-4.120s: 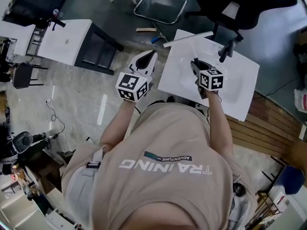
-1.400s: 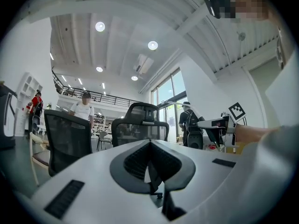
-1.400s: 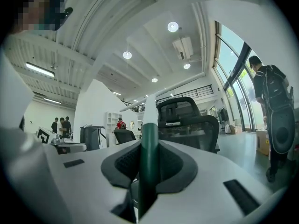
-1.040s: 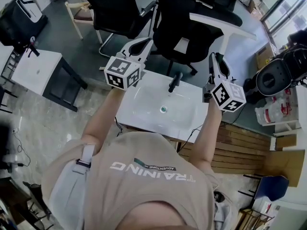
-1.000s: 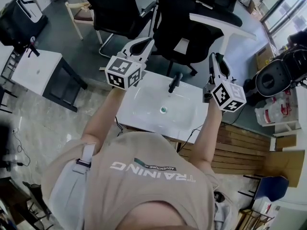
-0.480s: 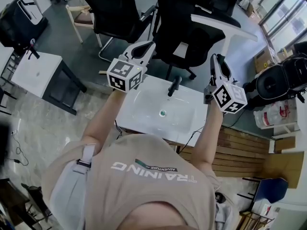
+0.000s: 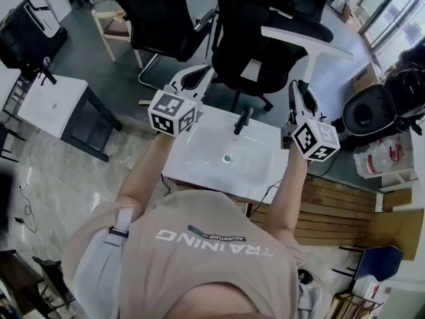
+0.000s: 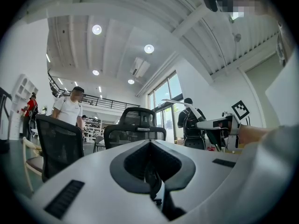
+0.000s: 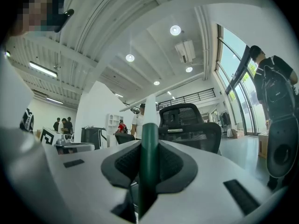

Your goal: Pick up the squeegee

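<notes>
The squeegee has a dark green handle [image 9: 149, 162] and a long white blade [image 7: 307, 42]. My right gripper [image 7: 297, 88] is shut on the handle, which stands upright between the jaws in the right gripper view, blade on top. It hangs in the air at the right end of the white sink [image 7: 199, 161]. My left gripper [image 7: 204, 72] is level with it above the sink's far left corner, its jaws shut with nothing between them [image 8: 150, 146]. In the left gripper view the right gripper [image 8: 225, 125] and the blade [image 8: 180, 103] show at the right.
A black faucet [image 7: 242, 119] stands at the sink's far edge and a drain [image 7: 228, 157] lies in the basin. Black office chairs [image 7: 265, 42] stand just beyond the sink. A white side table [image 7: 53, 105] is at the left, wooden planks [image 7: 339, 205] at the right.
Since the oldest frame the right gripper has lifted the squeegee off the sink's far edge, and both grippers are higher. Over the last second only the head view shifted slightly.
</notes>
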The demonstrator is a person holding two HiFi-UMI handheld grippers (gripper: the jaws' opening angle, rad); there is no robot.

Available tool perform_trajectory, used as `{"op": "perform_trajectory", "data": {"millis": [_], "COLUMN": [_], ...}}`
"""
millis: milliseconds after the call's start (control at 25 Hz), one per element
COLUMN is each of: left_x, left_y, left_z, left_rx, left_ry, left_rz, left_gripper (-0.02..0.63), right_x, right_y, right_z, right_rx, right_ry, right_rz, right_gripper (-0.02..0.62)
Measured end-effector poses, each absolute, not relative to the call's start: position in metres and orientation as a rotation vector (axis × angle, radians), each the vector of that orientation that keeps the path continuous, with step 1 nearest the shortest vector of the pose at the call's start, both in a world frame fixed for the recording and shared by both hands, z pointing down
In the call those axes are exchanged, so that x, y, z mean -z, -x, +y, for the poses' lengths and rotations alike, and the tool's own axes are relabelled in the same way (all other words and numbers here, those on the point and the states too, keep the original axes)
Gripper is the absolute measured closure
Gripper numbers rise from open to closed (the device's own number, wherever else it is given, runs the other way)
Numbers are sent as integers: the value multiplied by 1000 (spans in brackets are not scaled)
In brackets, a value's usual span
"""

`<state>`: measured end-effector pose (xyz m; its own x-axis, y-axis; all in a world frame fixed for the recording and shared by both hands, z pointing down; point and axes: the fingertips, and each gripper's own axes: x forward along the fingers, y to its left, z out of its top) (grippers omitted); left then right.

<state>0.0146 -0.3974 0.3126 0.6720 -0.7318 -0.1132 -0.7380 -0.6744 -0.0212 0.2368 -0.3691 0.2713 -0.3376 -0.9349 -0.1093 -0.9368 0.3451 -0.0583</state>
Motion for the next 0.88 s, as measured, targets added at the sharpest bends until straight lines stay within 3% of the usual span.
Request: {"op": "perform_trajectory", "data": {"millis": [880], "left_x": [-320], "left_y": [-9], "left_z": [-398], "left_rx": [-139], "left_ry": [2832], "left_rz": [1280], "left_gripper": [594], "right_x": [-293], "right_y": [-240], "right_z": [-372], "right_rx": [24], "right_ry": [1734], "right_rz": [2493], "right_gripper": [511]}}
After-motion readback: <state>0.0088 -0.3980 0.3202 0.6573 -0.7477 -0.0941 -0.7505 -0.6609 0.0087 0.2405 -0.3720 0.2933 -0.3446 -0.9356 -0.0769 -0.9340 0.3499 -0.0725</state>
